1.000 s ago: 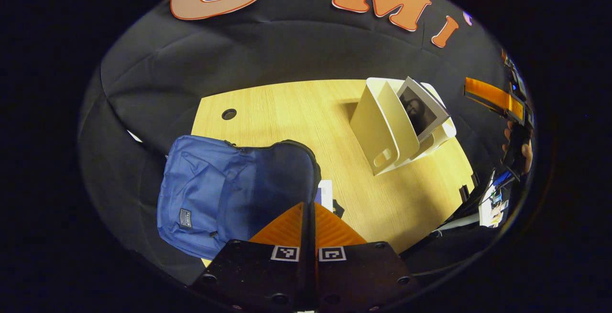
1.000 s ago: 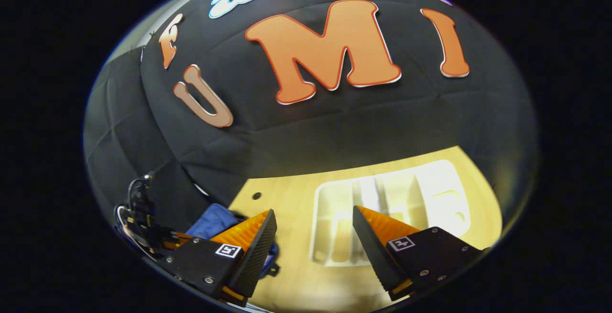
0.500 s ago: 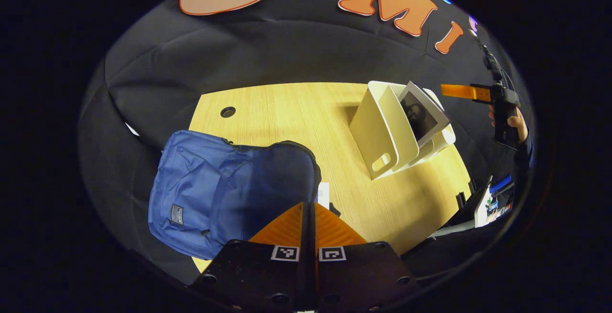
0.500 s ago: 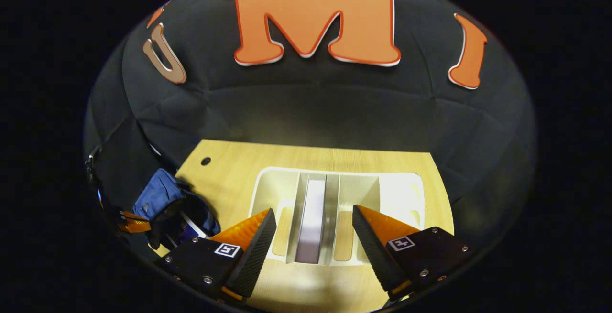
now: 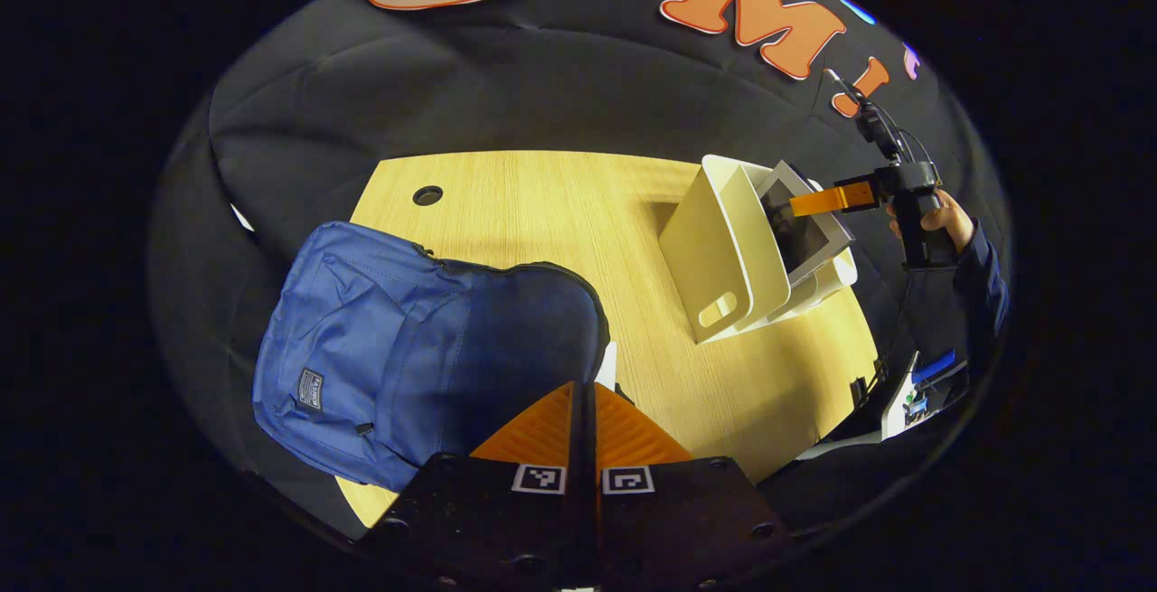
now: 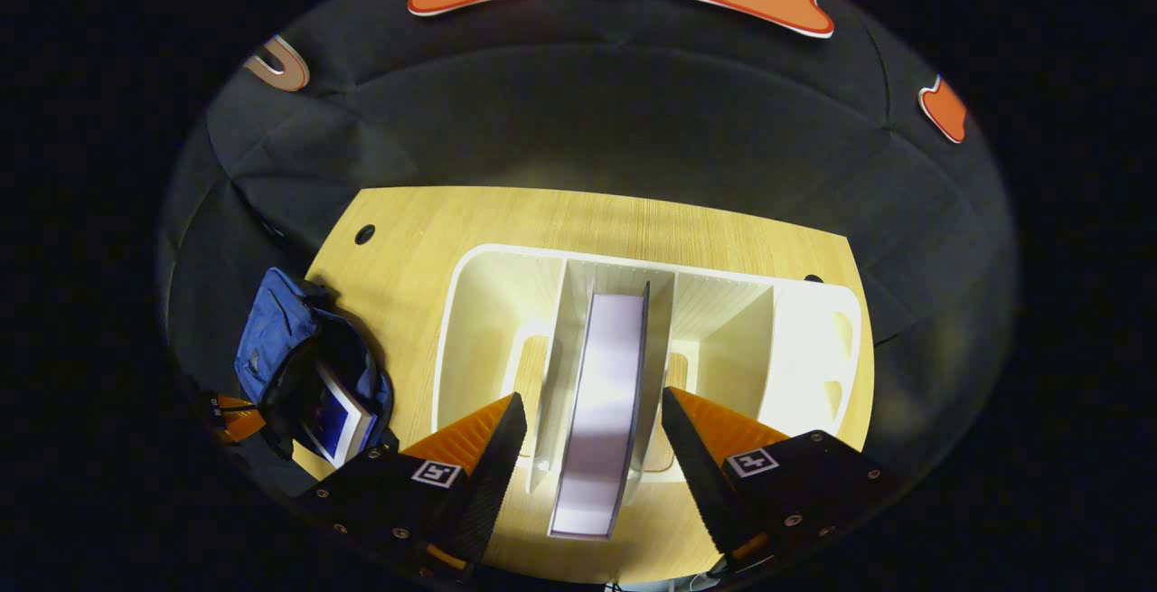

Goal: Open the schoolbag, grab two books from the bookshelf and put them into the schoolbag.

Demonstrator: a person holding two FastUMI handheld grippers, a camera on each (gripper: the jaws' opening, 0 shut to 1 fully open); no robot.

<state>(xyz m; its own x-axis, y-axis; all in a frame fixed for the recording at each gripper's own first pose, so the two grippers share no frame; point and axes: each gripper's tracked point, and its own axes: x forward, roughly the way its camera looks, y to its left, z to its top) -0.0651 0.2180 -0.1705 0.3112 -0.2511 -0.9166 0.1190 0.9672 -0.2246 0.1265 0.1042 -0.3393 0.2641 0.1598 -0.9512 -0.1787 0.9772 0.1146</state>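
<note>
Two fingers of the left gripper (image 5: 583, 411) lay pressed together with nothing between them, low in the left gripper view, above the near edge of a pale wooden table (image 5: 551, 212). Just beyond their tips lay the blue schoolbag (image 5: 407, 348), its dark mouth turned toward the gripper, with a white corner showing at its rim. Farther across the table stood the white bookshelf (image 5: 723, 258), a book (image 5: 800, 221) leaning in one of its slots. A hand (image 5: 940, 221) held the right gripper (image 5: 818, 202) at the far side of the bookshelf, its fingers reaching over the book. Black cloth closed the booth behind the table.

In the right gripper view, the right gripper (image 6: 587, 438) stood wide open, its fingers apart on either side of the book (image 6: 601, 411), which stood upright on edge in a middle compartment of the bookshelf (image 6: 813, 339); whether the fingers touched the book could not be told. Off to the left lay the schoolbag (image 6: 271, 339), open, with another book (image 6: 339, 425) inside its mouth. A round hole (image 6: 364, 233) marked the table's far left corner.
</note>
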